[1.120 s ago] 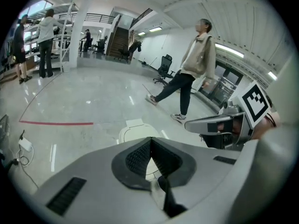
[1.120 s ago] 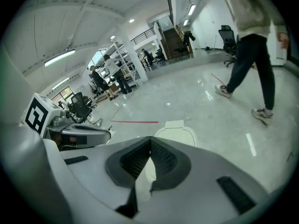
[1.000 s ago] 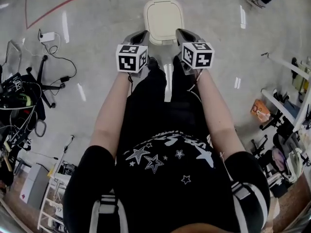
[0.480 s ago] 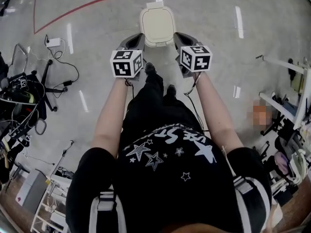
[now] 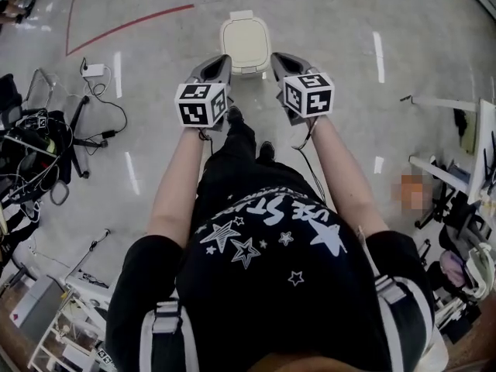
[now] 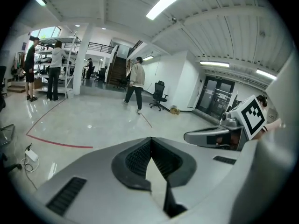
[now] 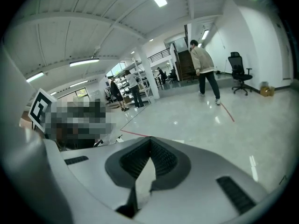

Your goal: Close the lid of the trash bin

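Note:
The cream trash bin [image 5: 245,43] stands on the grey floor at the top middle of the head view, its lid lying flat down on it. My left gripper [image 5: 220,60] and right gripper [image 5: 278,57] are held out side by side just short of the bin, apart from it. Both point level across the room, so neither gripper view shows the bin. The left gripper [image 6: 150,140] has its jaws met at the tips with nothing between them. The right gripper [image 7: 150,139] stands the same way, shut and empty.
Cables and a power strip [image 5: 93,70] lie at the left beside dark equipment [image 5: 35,149]. A red floor line [image 5: 132,22] runs behind the bin. White racks [image 5: 457,169] stand at the right. People walk far off [image 6: 135,85] [image 7: 205,71], near an office chair [image 6: 159,94].
The bin has shrunk and slid toward the top of the head view as the person stepped back. Both grippers stayed shut, side by side, now farther from the bin.

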